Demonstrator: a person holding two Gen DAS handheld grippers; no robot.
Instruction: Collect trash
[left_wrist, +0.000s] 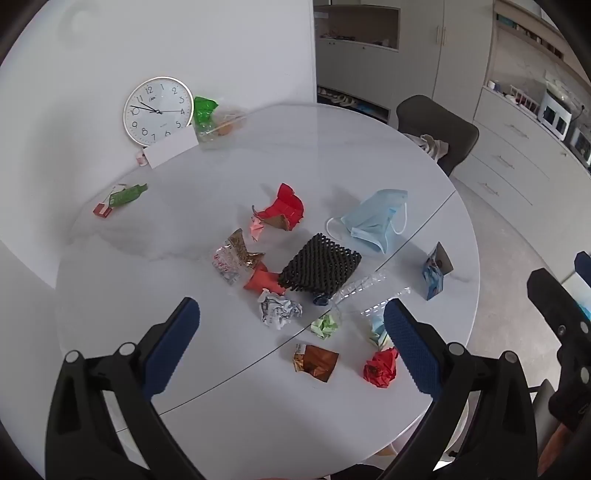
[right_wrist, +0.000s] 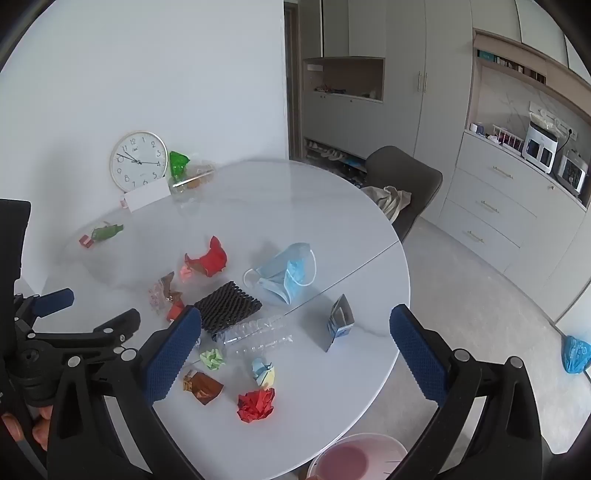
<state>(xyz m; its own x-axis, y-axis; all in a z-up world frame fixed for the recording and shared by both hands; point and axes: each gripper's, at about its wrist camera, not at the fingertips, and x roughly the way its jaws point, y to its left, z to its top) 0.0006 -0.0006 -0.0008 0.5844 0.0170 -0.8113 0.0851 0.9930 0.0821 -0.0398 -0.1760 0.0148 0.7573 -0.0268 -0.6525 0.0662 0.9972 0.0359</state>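
Note:
Trash lies scattered on a round white table (left_wrist: 221, 424): a blue face mask (left_wrist: 376, 219), black foam netting (left_wrist: 319, 267), a red torn carton (left_wrist: 284, 206), a white crumpled paper (left_wrist: 279, 312), a green paper ball (left_wrist: 325, 326), a brown wrapper (left_wrist: 316, 362), a red paper ball (left_wrist: 380, 369) and a clear plastic tray (right_wrist: 258, 334). My left gripper (left_wrist: 291, 345) is open and empty above the near trash. My right gripper (right_wrist: 295, 354) is open and empty above the red ball (right_wrist: 256, 404). A pink bin (right_wrist: 354, 458) shows below the table edge.
A wall clock (left_wrist: 159, 109), a white card (left_wrist: 173, 147) and a green bag (left_wrist: 205, 110) stand at the table's back. A green tag (left_wrist: 127, 195) lies at the left. A dark chair (right_wrist: 402, 184) stands behind the table. Cabinets line the right wall.

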